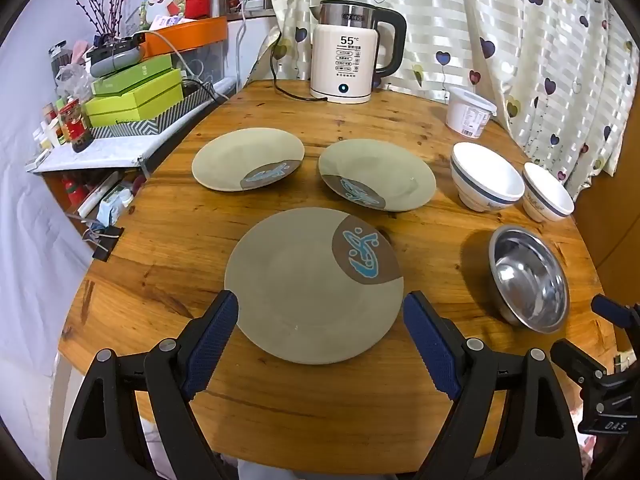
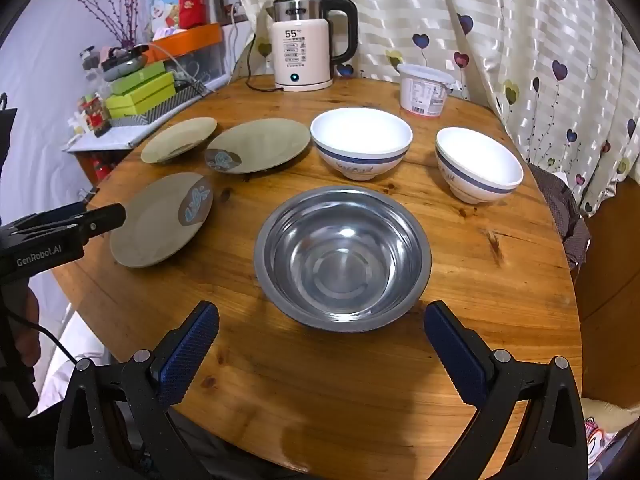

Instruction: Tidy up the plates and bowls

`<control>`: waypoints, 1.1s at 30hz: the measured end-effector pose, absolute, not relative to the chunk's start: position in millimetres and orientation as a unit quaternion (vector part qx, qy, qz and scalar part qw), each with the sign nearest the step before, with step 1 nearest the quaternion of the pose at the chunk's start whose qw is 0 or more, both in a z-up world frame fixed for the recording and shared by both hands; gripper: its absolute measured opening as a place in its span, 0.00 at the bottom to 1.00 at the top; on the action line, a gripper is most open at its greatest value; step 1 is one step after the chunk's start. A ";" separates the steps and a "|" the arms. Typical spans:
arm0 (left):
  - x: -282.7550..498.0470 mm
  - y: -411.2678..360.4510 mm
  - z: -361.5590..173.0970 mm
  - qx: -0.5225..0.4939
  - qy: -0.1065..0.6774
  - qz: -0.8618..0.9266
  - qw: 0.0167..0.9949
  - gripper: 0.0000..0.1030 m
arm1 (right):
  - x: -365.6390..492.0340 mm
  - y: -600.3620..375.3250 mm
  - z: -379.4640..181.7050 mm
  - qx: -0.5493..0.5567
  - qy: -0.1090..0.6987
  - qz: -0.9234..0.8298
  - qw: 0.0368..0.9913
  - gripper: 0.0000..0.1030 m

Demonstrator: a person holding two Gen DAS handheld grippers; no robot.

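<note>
The electric kettle [image 1: 346, 56], at upper centre in both views, shows "55°C" on its cream body. "GenRobot.AI" stands on the left tool [image 2: 60, 236] at the right wrist view's left edge. "DAS" marks the right tool [image 1: 612, 384], lower right in the left wrist view.

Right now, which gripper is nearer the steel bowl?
Right. The right gripper hangs open just short of the steel bowl, which sits centred ahead of its fingers. The left gripper is off to the bowl's left, open over the nearest plate.

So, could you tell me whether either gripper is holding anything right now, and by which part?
Nothing is held: left gripper and right gripper are both open.
</note>
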State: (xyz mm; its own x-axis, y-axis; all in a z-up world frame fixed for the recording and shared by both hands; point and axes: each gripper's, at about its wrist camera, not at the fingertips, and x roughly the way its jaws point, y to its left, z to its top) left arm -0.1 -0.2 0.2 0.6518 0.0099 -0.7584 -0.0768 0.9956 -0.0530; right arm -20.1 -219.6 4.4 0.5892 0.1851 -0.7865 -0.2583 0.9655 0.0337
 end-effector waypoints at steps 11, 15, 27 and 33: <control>-1.9 5.4 0.8 -0.033 0.416 0.032 0.908 0.83 | -19.2 -219.7 5.5 -0.041 0.435 0.125 0.891 1.00; 0.0 1.4 1.0 -0.030 0.419 0.033 0.907 0.83 | -20.4 -218.8 5.4 -0.041 0.434 0.125 0.891 1.00; -0.6 -1.2 -1.3 -0.025 0.421 0.034 0.906 0.83 | -16.8 -218.3 6.2 -0.040 0.432 0.126 0.892 1.00; -2.0 -0.3 -1.9 -0.022 0.421 0.037 0.906 0.83 | -17.7 -220.9 9.4 -0.037 0.427 0.125 0.895 1.00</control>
